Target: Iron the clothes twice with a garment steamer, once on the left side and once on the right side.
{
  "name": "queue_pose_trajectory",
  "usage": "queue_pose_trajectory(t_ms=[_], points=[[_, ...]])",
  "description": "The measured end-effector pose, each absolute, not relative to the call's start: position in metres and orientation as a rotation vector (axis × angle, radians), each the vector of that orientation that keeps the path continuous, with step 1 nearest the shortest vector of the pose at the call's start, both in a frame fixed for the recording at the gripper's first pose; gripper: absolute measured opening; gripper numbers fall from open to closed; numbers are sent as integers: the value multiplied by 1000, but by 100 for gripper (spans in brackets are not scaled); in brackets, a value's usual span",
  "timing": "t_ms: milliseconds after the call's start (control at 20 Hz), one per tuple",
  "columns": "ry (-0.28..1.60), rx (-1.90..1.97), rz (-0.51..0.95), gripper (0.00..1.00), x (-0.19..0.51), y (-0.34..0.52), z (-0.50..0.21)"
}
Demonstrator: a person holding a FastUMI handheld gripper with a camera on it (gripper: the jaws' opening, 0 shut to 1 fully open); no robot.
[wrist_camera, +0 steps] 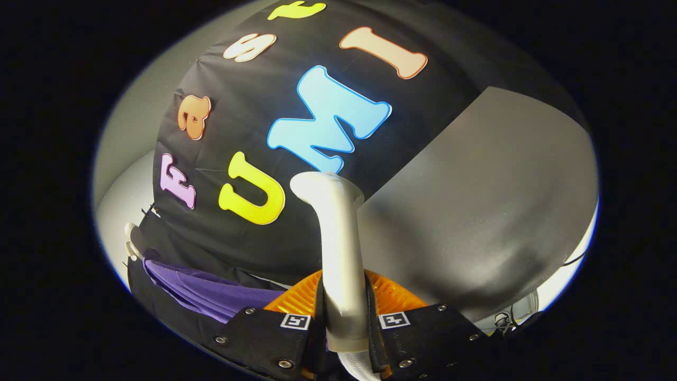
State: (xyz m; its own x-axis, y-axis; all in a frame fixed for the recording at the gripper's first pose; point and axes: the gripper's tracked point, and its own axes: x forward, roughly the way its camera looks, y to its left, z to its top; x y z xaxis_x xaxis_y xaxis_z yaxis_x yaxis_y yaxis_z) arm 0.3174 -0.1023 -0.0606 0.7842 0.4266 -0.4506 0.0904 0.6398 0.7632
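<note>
So the tool (344, 317) is clamped on the garment steamer (338, 248), both fingers squeezing its handle, head pointing up and away. The purple clothes (211, 293) hang off to the left, not touching the steamer. Looks like ironing isn't underway; can't tell if any pass is done.

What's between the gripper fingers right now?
The garment steamer's pale handle stands between the fingers, both pressing on it, in the gripper view. The purple garment hangs beyond, off to one side.
</note>
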Motion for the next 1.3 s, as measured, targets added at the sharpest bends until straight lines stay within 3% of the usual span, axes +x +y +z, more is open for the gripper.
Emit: queue_pose_trajectory(t_ms=[550,900,1300], points=[[450,819,54,32,186,-72,-8],[333,720,62,32,133,-7,27],[244,535,95,32,119,52,51]])
